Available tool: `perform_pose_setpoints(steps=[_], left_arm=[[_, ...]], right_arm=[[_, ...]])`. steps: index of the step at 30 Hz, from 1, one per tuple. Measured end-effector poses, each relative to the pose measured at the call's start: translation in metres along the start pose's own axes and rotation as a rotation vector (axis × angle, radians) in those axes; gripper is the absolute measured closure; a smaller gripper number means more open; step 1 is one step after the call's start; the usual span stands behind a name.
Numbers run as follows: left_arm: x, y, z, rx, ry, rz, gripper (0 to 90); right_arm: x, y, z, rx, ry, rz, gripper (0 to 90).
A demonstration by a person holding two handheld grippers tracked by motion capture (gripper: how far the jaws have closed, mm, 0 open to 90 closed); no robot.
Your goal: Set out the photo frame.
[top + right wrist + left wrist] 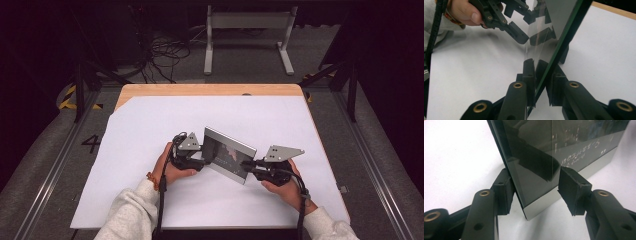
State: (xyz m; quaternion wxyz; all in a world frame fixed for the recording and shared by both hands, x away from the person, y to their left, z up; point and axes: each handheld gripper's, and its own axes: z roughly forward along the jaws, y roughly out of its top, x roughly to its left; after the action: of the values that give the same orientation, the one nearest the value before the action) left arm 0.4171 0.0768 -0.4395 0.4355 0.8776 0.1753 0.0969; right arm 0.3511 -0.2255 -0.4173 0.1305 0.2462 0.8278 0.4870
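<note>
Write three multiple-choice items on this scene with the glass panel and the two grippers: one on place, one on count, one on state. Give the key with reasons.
1. Where does the glass panel stand?
A. on the white sheet
B. on the floor
C. on a shelf

2. How many grippers are at the panel?
A. one
B. two
C. three

3. How does the right gripper meet the panel?
A. it lies apart from it
B. its jaws stand wide open above it
C. its jaws clamp the panel's edge

Key: 1 A, the high view shows the panel upright on the sheet. 2 B, the left gripper and the right one flank it. 3 C, in the right gripper view both pads press on the pane.
</note>
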Motion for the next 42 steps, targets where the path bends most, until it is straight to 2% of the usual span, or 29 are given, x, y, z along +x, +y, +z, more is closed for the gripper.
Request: perform_pose_setpoints(steps=[4,8,15,23,29,42], left_arm=[[0.000,0.000,-0.001,-0.014,0.001,-0.002,46.3],[-0.001,0.001,-0.003,-0.022,0.004,0.000,44.7],[0.001,0.000,-0.005,-0.023,0.006,0.003,51.5],[-0.002,-0.003,-0.013,0.002,0.013,0.003,58.3],[-0.007,-0.004,-0.019,0.033,0.047,-0.008,63.5],[-0.015,-0.010,-0.028,0.046,0.105,-0.013,66.7]], right_arm=[[-0.001,-0.003,-0.003,0.012,-0.016,0.010,73.3],[0.002,-0.007,-0.011,0.021,-0.018,0.000,79.8],[0.005,-0.008,-0.015,0.022,-0.036,-0.004,81.9],[0.000,-0.008,-0.011,0.003,-0.068,0.029,81.9],[-0.004,-0.007,-0.006,-0.010,-0.090,0.039,80.6],[-0.004,-0.002,0.006,-0.014,-0.135,0.027,77.4]])
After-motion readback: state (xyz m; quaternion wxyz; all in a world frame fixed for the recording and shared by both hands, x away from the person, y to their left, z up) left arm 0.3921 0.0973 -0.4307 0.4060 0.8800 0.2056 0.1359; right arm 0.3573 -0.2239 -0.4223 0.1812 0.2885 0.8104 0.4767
